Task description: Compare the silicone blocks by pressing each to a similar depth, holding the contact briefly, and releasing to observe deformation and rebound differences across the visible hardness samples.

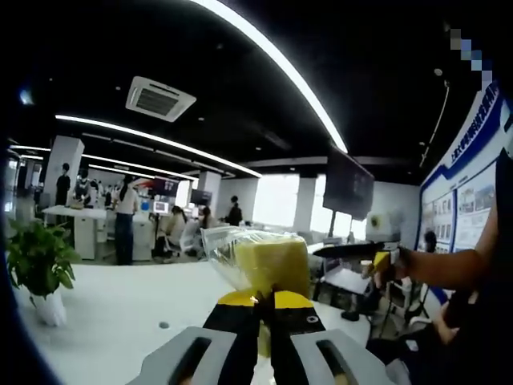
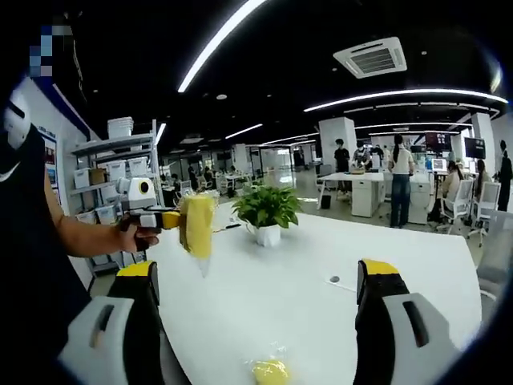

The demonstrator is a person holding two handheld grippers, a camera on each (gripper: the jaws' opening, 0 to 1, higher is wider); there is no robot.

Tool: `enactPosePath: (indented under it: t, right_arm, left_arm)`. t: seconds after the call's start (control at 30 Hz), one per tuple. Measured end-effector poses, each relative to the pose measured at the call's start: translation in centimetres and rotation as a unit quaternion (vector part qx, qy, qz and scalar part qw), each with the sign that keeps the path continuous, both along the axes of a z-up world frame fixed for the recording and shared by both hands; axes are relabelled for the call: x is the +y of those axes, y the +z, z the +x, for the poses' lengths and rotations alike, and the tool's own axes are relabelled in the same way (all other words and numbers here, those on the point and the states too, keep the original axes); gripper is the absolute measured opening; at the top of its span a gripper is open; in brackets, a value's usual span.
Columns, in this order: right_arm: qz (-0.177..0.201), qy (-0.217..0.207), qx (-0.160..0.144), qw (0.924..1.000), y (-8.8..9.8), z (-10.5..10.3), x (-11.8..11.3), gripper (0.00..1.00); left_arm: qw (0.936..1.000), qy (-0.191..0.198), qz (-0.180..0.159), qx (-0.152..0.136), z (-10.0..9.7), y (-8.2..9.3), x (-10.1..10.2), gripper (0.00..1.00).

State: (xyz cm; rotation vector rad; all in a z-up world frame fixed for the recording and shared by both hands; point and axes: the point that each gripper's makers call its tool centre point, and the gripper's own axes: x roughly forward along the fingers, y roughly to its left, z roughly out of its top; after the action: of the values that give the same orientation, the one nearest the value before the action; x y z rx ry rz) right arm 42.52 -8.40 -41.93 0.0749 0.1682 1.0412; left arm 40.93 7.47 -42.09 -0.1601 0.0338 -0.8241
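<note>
Aloft, left tongs (image 1: 264, 298) clamping bagged block (image 1: 272, 263)

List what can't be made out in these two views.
- Yellow block in clear wrap, left gripper view: lower part hidden behind the left gripper jaws; hardness marking unreadable.
- Second yellow piece, right gripper view: cut off by the bottom edge.
- Wall posters, left gripper view: text too small.
</note>
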Motion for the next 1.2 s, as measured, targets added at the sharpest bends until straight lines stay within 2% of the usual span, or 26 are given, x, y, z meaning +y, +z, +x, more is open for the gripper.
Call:
enactPosePath:
  t: [0.13,0.23,0.5,0.77,0.83,0.9,1.2]
  right_arm:
    - [-0.017,0.028,-0.007,0.9994,0.2,-0.1,1.8,0.96]
    - [-0.009,0.057,-0.009,0.9983,0.8,-0.4,3.6,0.96]
    - [-0.001,0.087,-0.009,0.9962,1.1,-0.7,6.4,0.96]
    - [0.012,0.108,-0.017,0.9939,1.7,-1.3,8.3,0.96]
    - [0.011,0.115,-0.016,0.9932,1.6,-1.6,8.7,0.88]
    - [0.016,0.126,-0.018,0.9918,1.7,-1.9,9.1,0.84]
    - [0.016,0.143,-0.018,0.9894,1.6,-2.1,11.0,0.83]
  left_arm:
    - [1.0000,-0.001,0.002,0.000,-0.2,-0.2,-0.1,0.01]
    - [1.0000,-0.003,0.002,0.000,-0.2,-0.2,-0.4,0.01]
    - [1.0000,-0.003,-0.003,0.002,-0.6,-0.3,-1.0,0.01]
    - [1.0000,-0.003,-0.008,0.004,-0.9,-0.3,-1.2,0.02]
    - [1.0000,-0.003,-0.009,0.004,-0.9,-0.3,-1.2,0.02]
    - [0.9999,-0.003,-0.010,0.003,-1.1,-0.3,-1.2,0.02]
    - [0.9999,-0.005,-0.013,0.001,-1.8,-0.3,-1.7,0.02]
